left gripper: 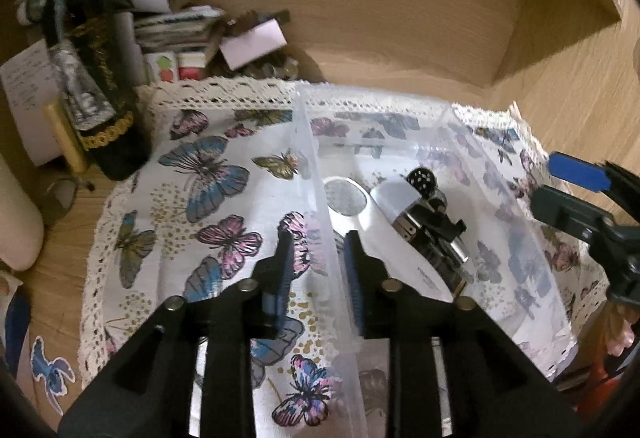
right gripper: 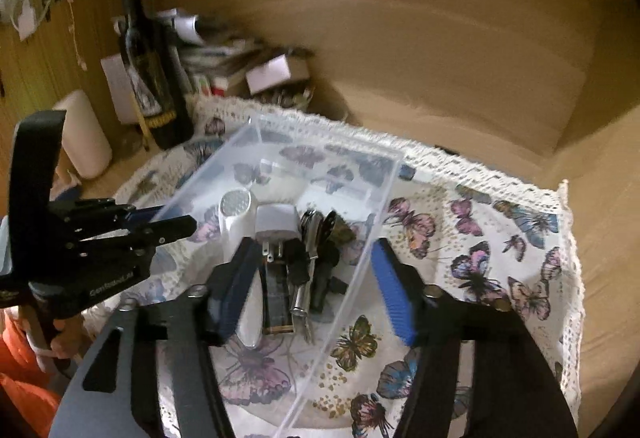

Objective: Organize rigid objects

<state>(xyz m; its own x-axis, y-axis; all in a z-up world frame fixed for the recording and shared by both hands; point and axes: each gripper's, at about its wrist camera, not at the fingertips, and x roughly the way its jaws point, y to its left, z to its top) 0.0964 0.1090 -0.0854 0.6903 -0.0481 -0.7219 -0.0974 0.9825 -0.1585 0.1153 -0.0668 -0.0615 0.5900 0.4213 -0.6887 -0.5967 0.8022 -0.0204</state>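
A clear plastic box [left gripper: 316, 174] [right gripper: 328, 136] stands on a butterfly-print cloth [left gripper: 208, 174] [right gripper: 480, 238]. Inside lie a white device with a round mesh face [left gripper: 348, 196] [right gripper: 236, 206], a white plug adapter [left gripper: 394, 198] [right gripper: 276, 222], keys [right gripper: 316, 226] and small black parts [left gripper: 434, 224]. My left gripper [left gripper: 320, 268] [right gripper: 176, 221] straddles the box's left wall, its jaws slightly apart and its pads off the plastic. My right gripper [right gripper: 316, 284] [left gripper: 560, 186] is open wide astride the right wall, with one finger inside over the items.
A dark wine bottle [left gripper: 104, 110] [right gripper: 148, 70] stands at the cloth's far left corner, beside stacked papers and small boxes [left gripper: 180, 30]. A white cylinder [right gripper: 86, 134] is left of it. Wooden desk walls close off the back. An orange sleeve [right gripper: 24, 378] shows at the lower left.
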